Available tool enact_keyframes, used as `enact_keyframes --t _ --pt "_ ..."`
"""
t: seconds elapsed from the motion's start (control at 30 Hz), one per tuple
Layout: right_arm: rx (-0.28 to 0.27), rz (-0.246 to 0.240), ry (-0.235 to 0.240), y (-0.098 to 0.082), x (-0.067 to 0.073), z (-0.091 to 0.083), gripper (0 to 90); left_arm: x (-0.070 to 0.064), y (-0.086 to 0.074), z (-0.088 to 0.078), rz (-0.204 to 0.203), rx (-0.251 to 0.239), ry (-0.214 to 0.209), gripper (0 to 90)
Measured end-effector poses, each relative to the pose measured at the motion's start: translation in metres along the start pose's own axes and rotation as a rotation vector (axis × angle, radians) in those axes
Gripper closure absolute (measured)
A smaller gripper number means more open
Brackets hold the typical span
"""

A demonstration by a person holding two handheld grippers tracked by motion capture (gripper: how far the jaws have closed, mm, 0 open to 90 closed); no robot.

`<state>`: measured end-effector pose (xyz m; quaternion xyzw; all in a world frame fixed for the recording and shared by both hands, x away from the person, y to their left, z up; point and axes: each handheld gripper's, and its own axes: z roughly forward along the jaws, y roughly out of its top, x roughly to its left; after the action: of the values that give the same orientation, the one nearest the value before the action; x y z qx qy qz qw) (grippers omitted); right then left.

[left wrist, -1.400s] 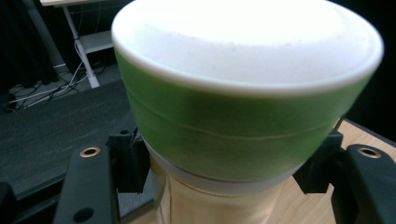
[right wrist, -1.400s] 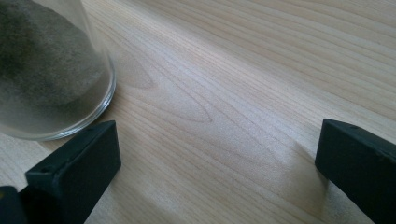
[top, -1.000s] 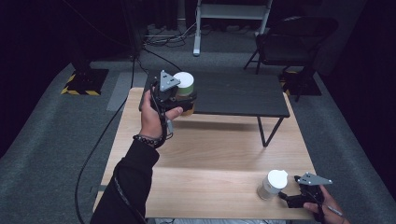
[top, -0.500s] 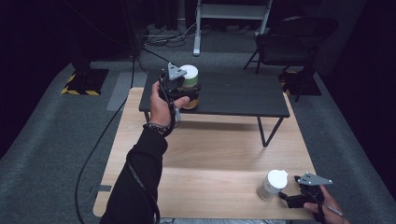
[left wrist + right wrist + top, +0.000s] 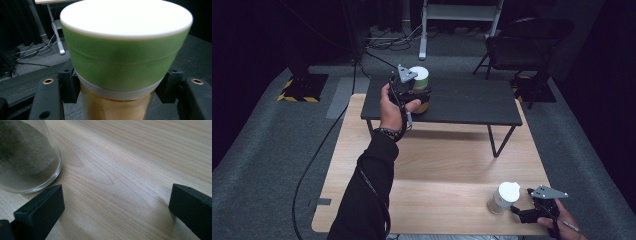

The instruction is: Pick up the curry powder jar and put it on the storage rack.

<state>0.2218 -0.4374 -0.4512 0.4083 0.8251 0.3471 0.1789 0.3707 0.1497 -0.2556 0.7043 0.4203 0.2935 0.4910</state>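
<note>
Left gripper (image 5: 416, 98) clamps the green-lidded jar (image 5: 419, 80), now seemingly lower over the black table (image 5: 472, 102); right gripper (image 5: 116, 202) gapes wide.

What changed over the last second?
The left gripper, shut on the green-lidded jar, carried it further out over the black table, a little to the right in the high view. The right gripper stayed open beside the white-lidded jar on the wooden table.
</note>
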Motion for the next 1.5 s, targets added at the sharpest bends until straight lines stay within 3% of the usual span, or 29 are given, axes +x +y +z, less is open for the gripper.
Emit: enact_keyframes --t 0.37,0.57,0.67,0.73,0.8,1.1,1.2,1.5 --pt "0.000 0.000 0.000 0.000 0.000 0.000 0.0 0.001 -0.005 0.000 -0.015 -0.027 -0.005 33.2" --pt "0.000 0.000 0.000 0.000 0.000 0.000 0.0 -0.002 -0.003 -0.001 0.008 -0.015 -0.015 20.5" --pt "-0.001 -0.001 -0.001 0.000 0.000 0.000 0.0 -0.009 -0.004 -0.004 0.040 -0.019 0.010 11.9" --pt "0.000 0.000 0.000 0.000 0.000 0.000 0.0 -0.013 -0.006 -0.006 0.032 -0.033 0.032 5.1" --pt "0.000 0.000 -0.001 0.000 0.000 0.000 0.0 -0.013 -0.008 -0.008 0.026 -0.042 0.034 3.7" --pt "0.000 -0.001 -0.001 0.000 0.000 0.000 0.0 -0.023 -0.018 -0.019 0.115 -0.058 0.086 1.0" --pt "0.000 -0.001 -0.001 0.000 0.000 0.000 0.0 -0.022 -0.023 -0.023 0.110 -0.066 0.075 1.0" --pt "0.000 -0.001 -0.001 0.000 0.000 0.000 0.0 -0.027 -0.040 -0.033 0.169 -0.079 0.074 1.0"
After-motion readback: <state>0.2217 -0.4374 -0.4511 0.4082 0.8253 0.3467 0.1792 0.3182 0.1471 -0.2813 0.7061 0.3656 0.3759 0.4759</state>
